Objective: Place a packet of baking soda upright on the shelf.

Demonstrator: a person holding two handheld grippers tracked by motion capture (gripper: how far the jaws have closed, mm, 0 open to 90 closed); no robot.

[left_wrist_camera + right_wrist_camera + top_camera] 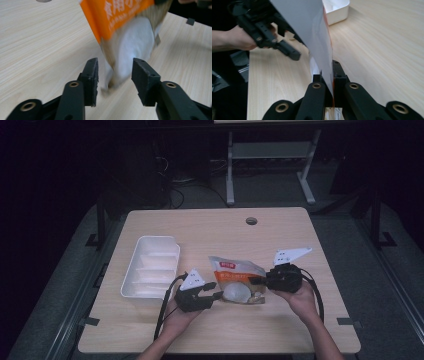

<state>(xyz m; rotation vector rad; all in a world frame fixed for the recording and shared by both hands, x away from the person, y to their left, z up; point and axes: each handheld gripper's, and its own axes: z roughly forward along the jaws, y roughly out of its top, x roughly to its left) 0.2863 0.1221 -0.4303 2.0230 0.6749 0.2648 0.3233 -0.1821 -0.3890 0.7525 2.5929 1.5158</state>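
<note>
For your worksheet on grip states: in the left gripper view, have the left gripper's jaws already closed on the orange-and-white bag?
No: the left gripper stands open, jaws apart on either side of the bag's lower corner.

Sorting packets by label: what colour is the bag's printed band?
Orange with white characters on the bag, clearest in the left gripper view.

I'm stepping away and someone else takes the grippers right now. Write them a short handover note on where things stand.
Right gripper: shut on the edge of the orange snack bag, holding it up off the table.
Left gripper: open, jaws either side of the bag's lower corner, not gripping yet.
White divided tray: to the left of the bag.
Done: bag picked up.
Left: probably closing the left gripper on the bag.
</note>
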